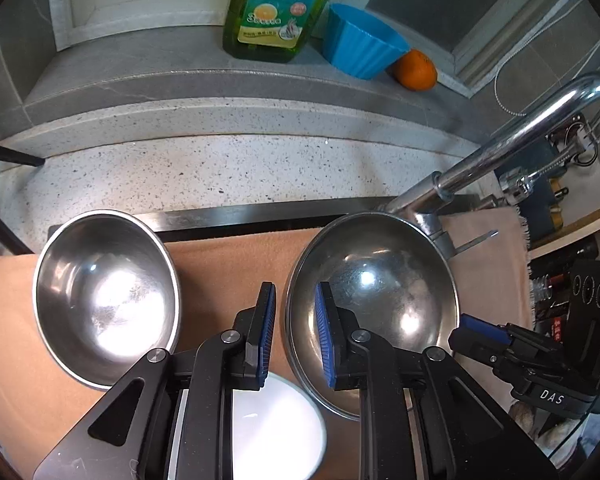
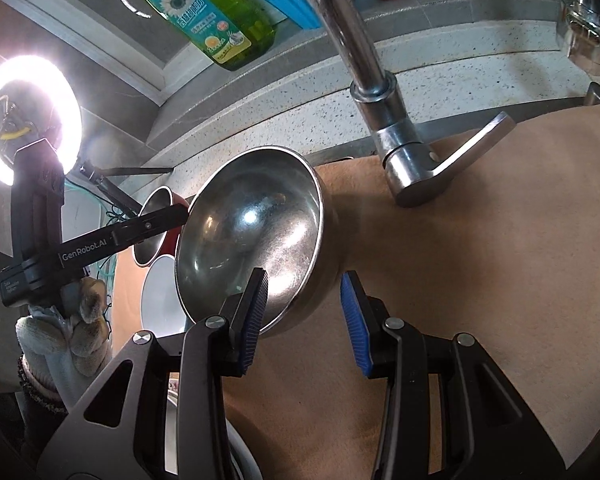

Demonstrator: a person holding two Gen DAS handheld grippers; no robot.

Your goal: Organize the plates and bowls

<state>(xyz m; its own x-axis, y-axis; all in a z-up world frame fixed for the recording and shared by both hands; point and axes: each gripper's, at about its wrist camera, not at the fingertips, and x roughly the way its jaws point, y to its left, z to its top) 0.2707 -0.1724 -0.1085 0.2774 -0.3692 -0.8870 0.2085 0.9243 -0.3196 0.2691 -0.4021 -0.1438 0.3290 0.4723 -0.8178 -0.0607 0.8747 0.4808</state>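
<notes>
Two steel bowls sit on a tan cloth [image 1: 228, 264]. The left bowl [image 1: 106, 300] is red outside and shows small in the right wrist view [image 2: 154, 236]. The larger right bowl [image 1: 374, 308] also shows in the right wrist view [image 2: 256, 236]. My left gripper [image 1: 295, 332] is open, its fingers astride this bowl's left rim, not pinching it. My right gripper [image 2: 304, 316] is open, its fingers astride the bowl's near wall; it also shows in the left wrist view [image 1: 466, 330]. A white plate [image 1: 278, 428] lies under my left gripper and shows in the right wrist view [image 2: 160, 300].
A chrome faucet [image 1: 512, 144] rises just behind the right bowl. On the ledge stand a green dish soap bottle [image 1: 276, 4], a blue cup [image 1: 360, 42] and an orange [image 1: 416, 70]. A ring light [image 2: 30, 120] glows at left.
</notes>
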